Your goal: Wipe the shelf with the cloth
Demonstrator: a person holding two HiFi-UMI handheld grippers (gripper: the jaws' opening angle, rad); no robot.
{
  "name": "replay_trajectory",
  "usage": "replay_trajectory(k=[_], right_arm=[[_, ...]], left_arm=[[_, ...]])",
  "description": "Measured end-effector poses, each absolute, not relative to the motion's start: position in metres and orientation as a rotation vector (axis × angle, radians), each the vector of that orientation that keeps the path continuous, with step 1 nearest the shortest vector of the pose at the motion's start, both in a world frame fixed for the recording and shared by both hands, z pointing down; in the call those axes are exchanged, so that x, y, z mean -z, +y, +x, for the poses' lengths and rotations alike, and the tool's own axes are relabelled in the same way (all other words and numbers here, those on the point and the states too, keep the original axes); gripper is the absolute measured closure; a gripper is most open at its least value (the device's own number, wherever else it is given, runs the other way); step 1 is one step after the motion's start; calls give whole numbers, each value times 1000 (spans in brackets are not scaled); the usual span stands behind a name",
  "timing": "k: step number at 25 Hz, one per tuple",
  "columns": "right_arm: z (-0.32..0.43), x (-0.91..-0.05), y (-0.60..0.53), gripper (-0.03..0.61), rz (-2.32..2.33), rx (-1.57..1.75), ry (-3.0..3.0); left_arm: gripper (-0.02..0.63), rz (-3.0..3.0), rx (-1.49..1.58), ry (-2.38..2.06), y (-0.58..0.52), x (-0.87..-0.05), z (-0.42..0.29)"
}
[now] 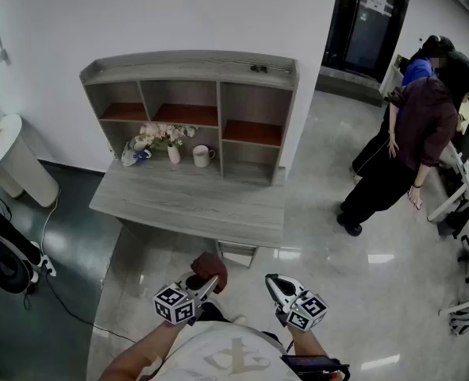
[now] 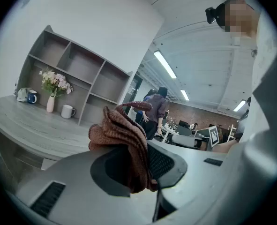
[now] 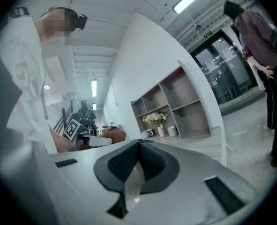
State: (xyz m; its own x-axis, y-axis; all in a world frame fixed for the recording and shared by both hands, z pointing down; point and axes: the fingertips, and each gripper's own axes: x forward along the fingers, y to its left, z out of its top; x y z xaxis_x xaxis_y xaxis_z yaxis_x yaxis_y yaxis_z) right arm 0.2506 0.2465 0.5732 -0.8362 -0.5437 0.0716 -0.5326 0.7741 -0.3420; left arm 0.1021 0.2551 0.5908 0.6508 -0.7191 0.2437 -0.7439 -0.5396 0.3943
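Observation:
A grey shelf unit [image 1: 190,70] with open cubbies stands on a grey desk [image 1: 190,205] against the white wall. My left gripper [image 1: 212,282] is shut on a brown knitted cloth [image 1: 209,270], bunched between its jaws [image 2: 124,135]. It hovers low, in front of the desk's near edge. My right gripper [image 1: 275,282] is beside it, shut with nothing in it [image 3: 137,146]. Both are well short of the shelf [image 2: 77,69], which also shows in the right gripper view [image 3: 173,104].
In the lower middle cubby sit a flower vase [image 1: 173,151], a white mug [image 1: 201,155] and a blue mug [image 1: 141,154]. Two people [image 1: 413,125] stand at the right by office desks. A white round table [image 1: 12,153] is at left, cables on the floor.

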Motion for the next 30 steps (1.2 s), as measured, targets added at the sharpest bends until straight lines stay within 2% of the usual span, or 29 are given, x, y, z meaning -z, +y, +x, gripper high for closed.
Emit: replay_trajectory(k=[22, 30], right_arm=[[249, -566, 227, 574, -861, 438, 2977], [267, -570, 196, 574, -999, 471, 2946]], left_arm=[[518, 2408, -108, -1137, 236, -591, 121], [518, 2393, -119, -1134, 213, -593, 125]])
